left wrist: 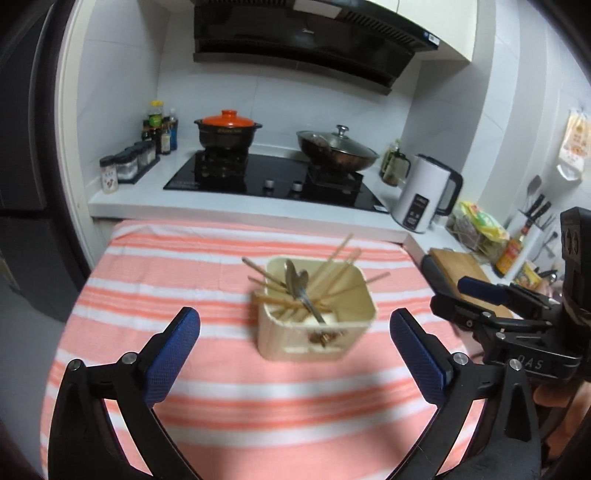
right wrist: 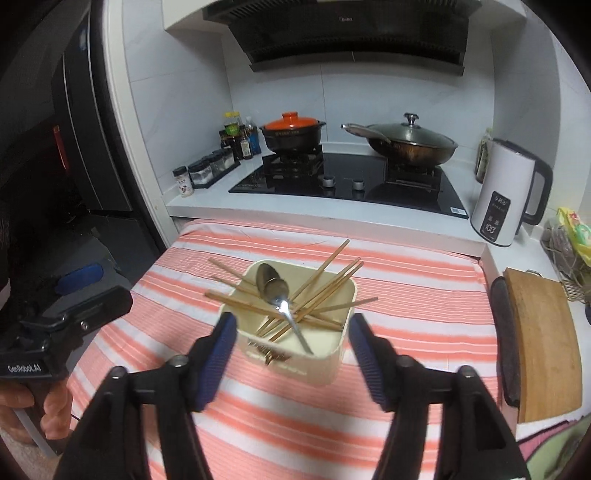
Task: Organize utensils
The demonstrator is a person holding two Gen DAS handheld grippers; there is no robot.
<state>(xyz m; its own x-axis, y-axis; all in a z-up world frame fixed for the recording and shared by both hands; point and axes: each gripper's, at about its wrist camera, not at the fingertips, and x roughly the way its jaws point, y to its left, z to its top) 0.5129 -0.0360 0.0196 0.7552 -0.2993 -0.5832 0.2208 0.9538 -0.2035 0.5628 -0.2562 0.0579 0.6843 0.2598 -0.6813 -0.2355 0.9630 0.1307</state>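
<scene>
Both grippers up close w/ nothing in them: left gripper (left wrist: 294, 349) spread wide, right gripper (right wrist: 291, 356) spread less wide. Striped cloth (left wrist: 192, 398) covers the table. Cream utensil box (right wrist: 295, 332) sits mid-cloth, just past the blue pads. Wooden chopsticks (right wrist: 325, 288) & 2 metal spoons (right wrist: 275, 286) stick out of it, all crisscrossed.

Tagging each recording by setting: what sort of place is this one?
A home kitchen, most likely: a gas hob with an orange-lidded pot and lidded wok, a range hood above, and an electric kettle on the counter.
</scene>
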